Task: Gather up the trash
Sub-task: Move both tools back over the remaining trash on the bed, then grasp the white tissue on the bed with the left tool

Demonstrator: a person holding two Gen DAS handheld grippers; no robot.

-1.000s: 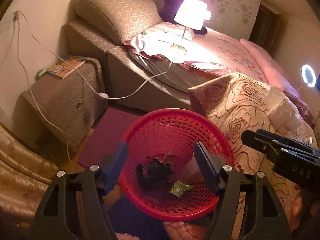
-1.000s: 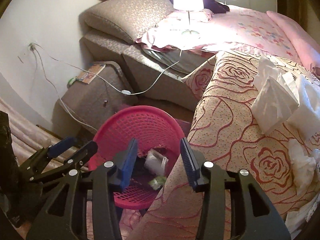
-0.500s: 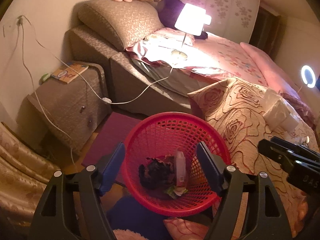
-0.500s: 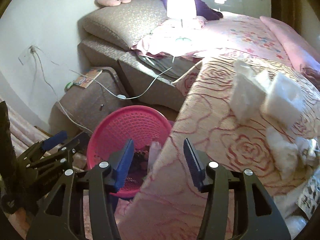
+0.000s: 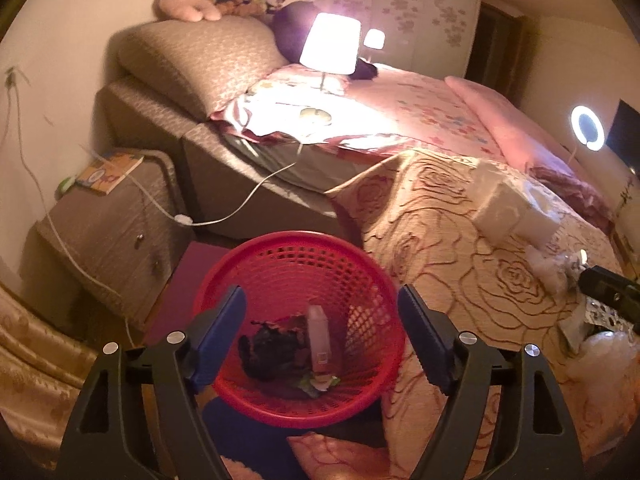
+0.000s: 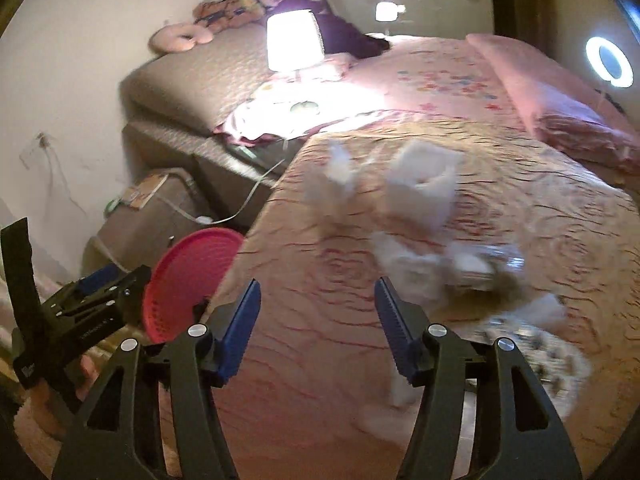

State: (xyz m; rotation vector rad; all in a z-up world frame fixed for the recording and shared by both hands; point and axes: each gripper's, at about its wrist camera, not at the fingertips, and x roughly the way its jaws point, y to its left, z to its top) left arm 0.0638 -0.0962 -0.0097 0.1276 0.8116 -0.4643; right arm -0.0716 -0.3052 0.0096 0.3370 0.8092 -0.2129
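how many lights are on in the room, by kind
table lamp with shade: 1
small lamp farther back: 1
ring light: 1
total: 3

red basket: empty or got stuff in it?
Not empty. The left wrist view shows the basket holding a dark clump, a pale bottle leaning on end and a green scrap at the bottom.

red mesh basket, trash bottle inside
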